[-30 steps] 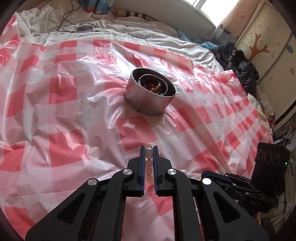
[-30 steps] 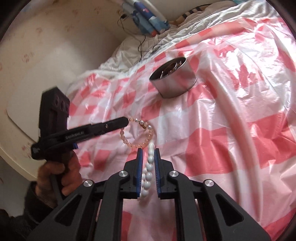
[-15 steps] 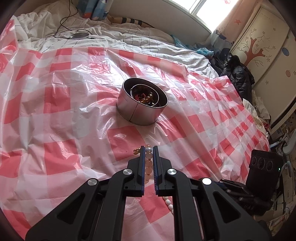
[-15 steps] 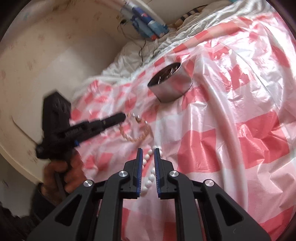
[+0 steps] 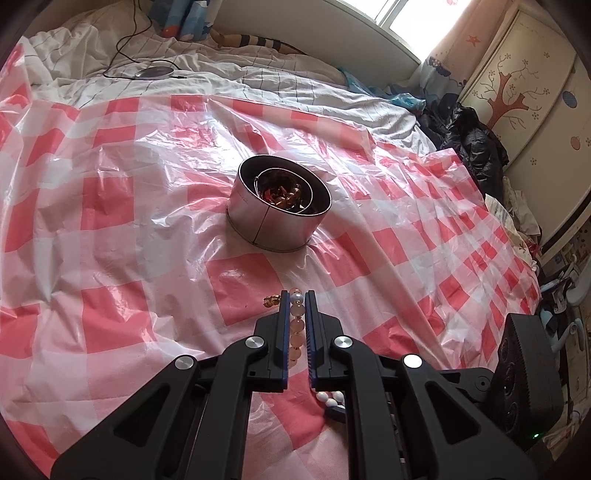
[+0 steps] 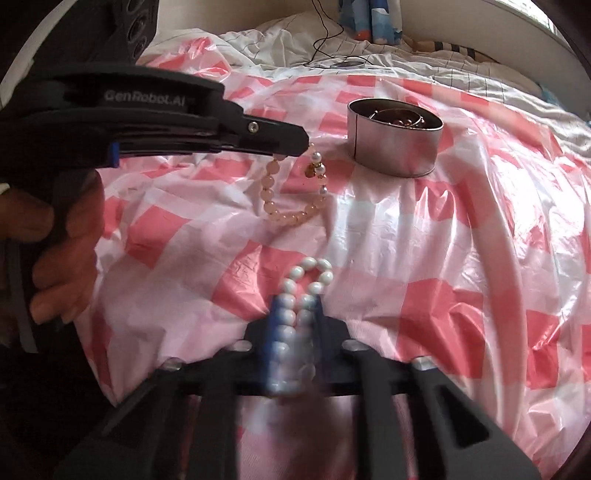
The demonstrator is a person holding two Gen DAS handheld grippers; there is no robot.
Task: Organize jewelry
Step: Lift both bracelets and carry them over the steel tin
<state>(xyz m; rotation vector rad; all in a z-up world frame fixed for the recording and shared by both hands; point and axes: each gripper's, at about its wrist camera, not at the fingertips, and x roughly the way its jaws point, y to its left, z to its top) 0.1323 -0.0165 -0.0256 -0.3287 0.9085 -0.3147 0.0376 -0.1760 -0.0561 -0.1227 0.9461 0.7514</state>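
Now left gripper (image 5: 297, 297) clamps pink bracelet (image 6: 286, 216); right gripper (image 6: 295, 306) clamps white bracelet (image 6: 308, 275).

You're in a home bedroom. Work surface is a bed: rumpled white bedsheet (image 5: 280, 88) at 12 o'clock, covered with a red-and-white checked plastic sheet (image 5: 110, 206). Curved headboard (image 5: 314, 33) and a bright window (image 5: 417, 14) at 1 o'clock. Wardrobe (image 5: 524, 110) with painted tree decals at 2 o'clock, black jacket (image 5: 472, 147) dumped beside it.
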